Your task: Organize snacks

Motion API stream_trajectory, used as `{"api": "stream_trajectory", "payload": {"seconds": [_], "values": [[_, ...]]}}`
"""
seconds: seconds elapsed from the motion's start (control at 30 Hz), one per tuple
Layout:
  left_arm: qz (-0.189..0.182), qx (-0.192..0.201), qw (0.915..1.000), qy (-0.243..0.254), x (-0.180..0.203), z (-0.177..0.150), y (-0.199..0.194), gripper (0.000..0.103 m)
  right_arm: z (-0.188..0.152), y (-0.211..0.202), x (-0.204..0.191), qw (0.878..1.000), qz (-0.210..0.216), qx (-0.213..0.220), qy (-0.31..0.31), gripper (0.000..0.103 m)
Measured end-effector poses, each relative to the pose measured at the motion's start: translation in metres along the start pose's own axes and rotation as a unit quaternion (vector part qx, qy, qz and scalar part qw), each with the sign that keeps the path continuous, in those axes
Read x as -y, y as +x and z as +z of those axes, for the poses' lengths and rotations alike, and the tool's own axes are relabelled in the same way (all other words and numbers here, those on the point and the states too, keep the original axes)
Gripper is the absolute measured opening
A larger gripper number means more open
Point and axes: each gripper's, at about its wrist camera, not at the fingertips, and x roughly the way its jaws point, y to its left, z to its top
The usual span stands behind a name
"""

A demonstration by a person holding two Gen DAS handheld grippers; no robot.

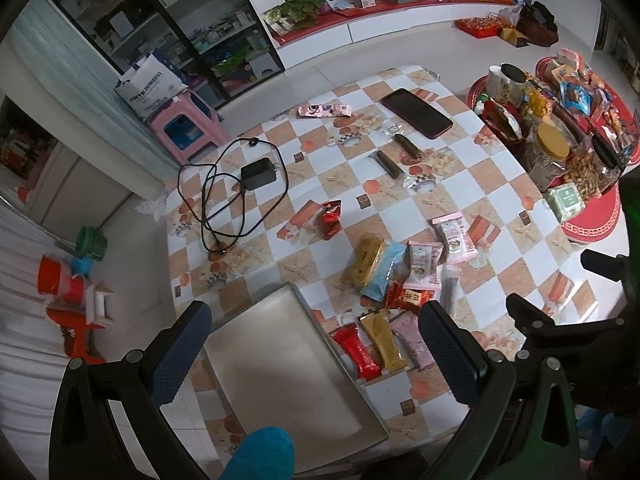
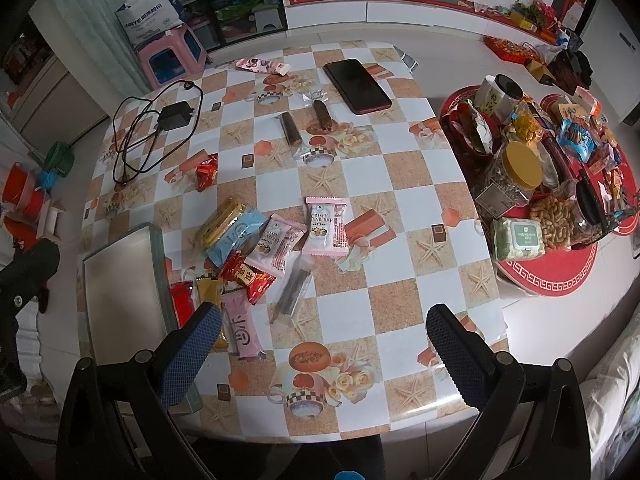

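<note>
Left gripper (image 1: 316, 356) over tray (image 1: 288, 368), fingers (image 1: 180, 352) spread wide, holding nothing, touching nothing. Tray bare, at bench (image 2: 400, 208) left edge. Just right of tray: snacks (image 2: 256, 248) in loose pile, some overlapping; red packet (image 2: 206, 174) apart, farther back. Right gripper (image 2: 324, 354) above bench near edge, fingers (image 2: 456, 356) wide apart, empty. Pink packet (image 2: 244, 332) just beside its left finger; contact unclear. Phone (image 2: 356, 86) at far edge.
</note>
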Motion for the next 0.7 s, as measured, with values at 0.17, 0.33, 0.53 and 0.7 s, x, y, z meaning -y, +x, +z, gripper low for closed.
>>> {"api": "stream_trajectory", "payload": {"seconds": [0.17,0.33,0.53,0.7], "values": [[0.004,-0.003,1.0,0.003,-0.0003,0.0011,0.003,0.103,0.0002,0.0002,0.0007,1.0,0.0,0.0,0.0,0.103],[0.003,-0.004,1.0,0.004,-0.0003,0.0008,0.0032,0.103,0.0009,0.0005,0.0013,1.0,0.0,0.0,0.001,0.103],[0.004,-0.005,1.0,0.004,0.0011,0.0007,0.0026,0.103,0.0014,0.0012,0.0011,1.0,0.0,-0.002,0.001,0.103],[-0.006,-0.014,0.9999,0.005,0.0013,-0.0063,0.0078,0.103,-0.0037,0.0029,-0.0012,1.0,0.0,-0.006,0.003,0.103]]}}
